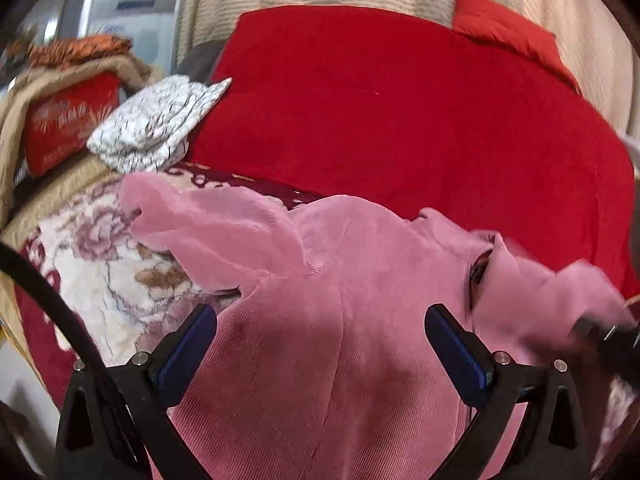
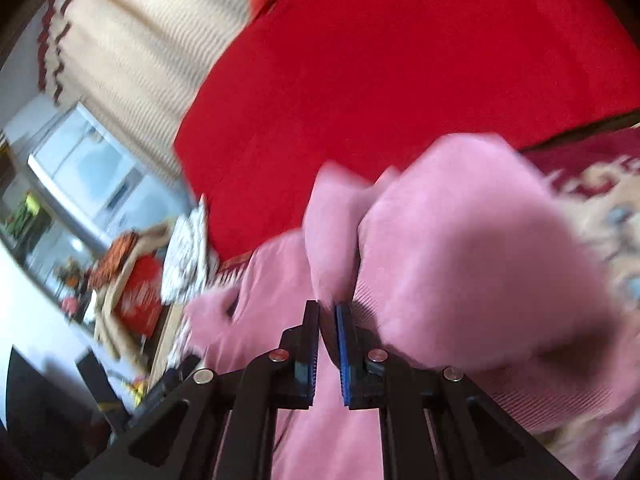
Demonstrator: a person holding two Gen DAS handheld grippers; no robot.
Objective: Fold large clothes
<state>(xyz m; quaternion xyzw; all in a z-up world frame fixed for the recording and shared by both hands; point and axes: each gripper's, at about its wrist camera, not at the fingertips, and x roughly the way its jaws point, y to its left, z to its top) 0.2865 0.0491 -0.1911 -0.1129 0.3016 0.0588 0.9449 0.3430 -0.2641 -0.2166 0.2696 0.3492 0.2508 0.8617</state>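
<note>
Two units: left hand-held gripper [image 1: 320,344] spread wide above pink garment [image 1: 320,300], w/ nothing gripped; right hand-held gripper [image 2: 327,312] clenched on garment's fold. Garment lies on bed, partly over red blanket [image 1: 400,112].

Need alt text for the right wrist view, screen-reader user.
The right gripper, its jaws nearly together, pinches a fold of a pink ribbed garment that bunches up in front of the lens. Behind lies a red blanket and a beige curtain; the frame is motion-blurred.
</note>
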